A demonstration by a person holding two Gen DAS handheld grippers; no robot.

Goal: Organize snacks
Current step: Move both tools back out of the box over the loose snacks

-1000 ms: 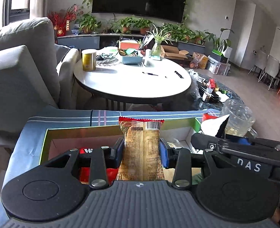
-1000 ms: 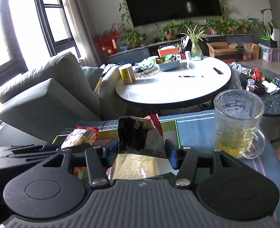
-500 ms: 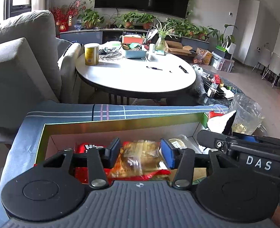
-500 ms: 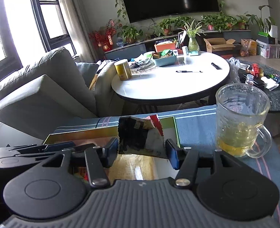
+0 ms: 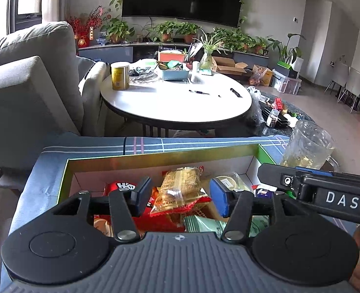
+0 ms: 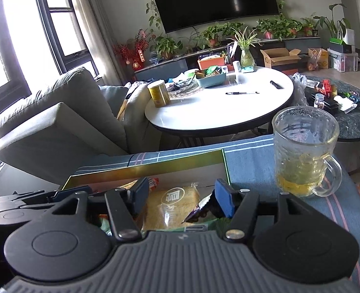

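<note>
A green-rimmed cardboard box (image 5: 160, 155) sits on a blue striped cloth and holds several snack packets. My left gripper (image 5: 181, 196) is open above it; the golden packet with red ends (image 5: 180, 191) lies loose in the box between the fingers. A red packet (image 5: 120, 186) lies to its left. My right gripper (image 6: 178, 195) is open over the box's right part (image 6: 219, 157), above a tan packet (image 6: 172, 204) and a dark packet (image 6: 204, 208). The right gripper's body shows in the left wrist view (image 5: 326, 195).
A glass mug (image 6: 304, 146) with yellowish liquid stands on the cloth right of the box. Beyond are a round white table (image 5: 177, 102) with a yellow can (image 5: 120, 75) and a tray, a grey sofa (image 5: 26, 85), and a dark side table (image 6: 351, 114).
Both grippers opened and let go of their packets. The golden packet fell flat into the box from my left gripper; the dark packet dropped into the box from my right gripper.
</note>
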